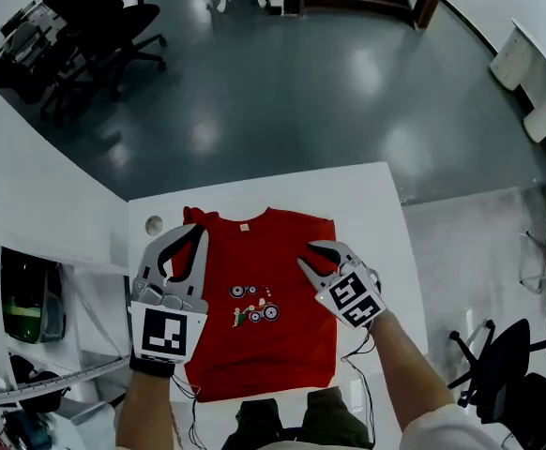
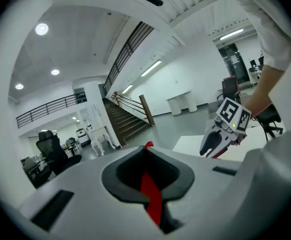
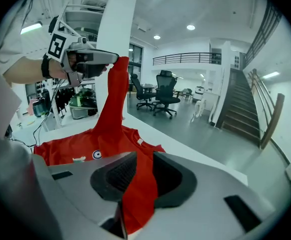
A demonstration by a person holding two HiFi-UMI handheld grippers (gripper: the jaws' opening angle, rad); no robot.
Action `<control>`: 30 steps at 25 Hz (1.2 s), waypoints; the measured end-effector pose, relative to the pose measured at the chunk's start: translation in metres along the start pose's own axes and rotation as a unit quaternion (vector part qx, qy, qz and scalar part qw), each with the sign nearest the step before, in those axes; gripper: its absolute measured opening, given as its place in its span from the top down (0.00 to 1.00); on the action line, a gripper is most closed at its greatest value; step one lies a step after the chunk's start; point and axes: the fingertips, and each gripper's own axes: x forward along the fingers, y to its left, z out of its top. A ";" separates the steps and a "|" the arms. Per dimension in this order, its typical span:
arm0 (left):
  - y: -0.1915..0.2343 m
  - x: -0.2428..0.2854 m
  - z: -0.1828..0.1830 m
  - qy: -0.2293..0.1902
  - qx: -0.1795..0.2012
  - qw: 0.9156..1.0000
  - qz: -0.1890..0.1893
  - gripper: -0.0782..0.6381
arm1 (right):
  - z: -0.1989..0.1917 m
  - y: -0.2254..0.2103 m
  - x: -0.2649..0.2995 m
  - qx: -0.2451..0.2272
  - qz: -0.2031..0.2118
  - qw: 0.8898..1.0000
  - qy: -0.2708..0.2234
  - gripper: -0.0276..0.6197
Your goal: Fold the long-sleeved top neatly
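- Left gripper [image 1: 194, 236]: jaws pressed together on a thin strip of red cloth belonging to the long-sleeved top [image 1: 264, 336]. In the right gripper view that strip rises from the garment up to this gripper, clear of the table [image 1: 367, 195].
- Right gripper [image 1: 309, 256]: jaws part-way apart, with a thicker bunch of the same red cloth filling the gap. I read this as a firm pinch at the garment's right side, beside the chest print.
- Whether each pinch is on a sleeve end or a side edge, I cannot tell.
- Location: the top lies on the white table directly before me, printed side up, between my two grippers.
- Orientation: the collar points away from me toward the far table edge and the hem lies nearest me, so the long axis runs near to far.
- Step in hand, in my judgement: taking the sleeves or sides in over the body. The body itself is not yet folded across.
- The next move calls for carrying both pinched parts inward at matching height with the cloth taut. They should be laid parallel to the long axis and released only once flat.
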 end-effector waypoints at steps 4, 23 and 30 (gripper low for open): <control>-0.063 0.038 0.006 -0.010 0.065 0.995 -0.070 0.87 | -0.032 -0.019 -0.023 0.025 -0.018 0.999 0.010 0.78; -0.223 0.119 -0.118 0.130 0.044 0.962 -0.236 0.77 | -0.105 -0.051 -0.027 0.054 -0.009 0.997 0.056 0.78; -0.169 0.105 -0.144 0.158 0.034 0.969 -0.185 0.76 | -0.090 -0.043 -0.002 0.034 0.016 0.998 0.057 0.78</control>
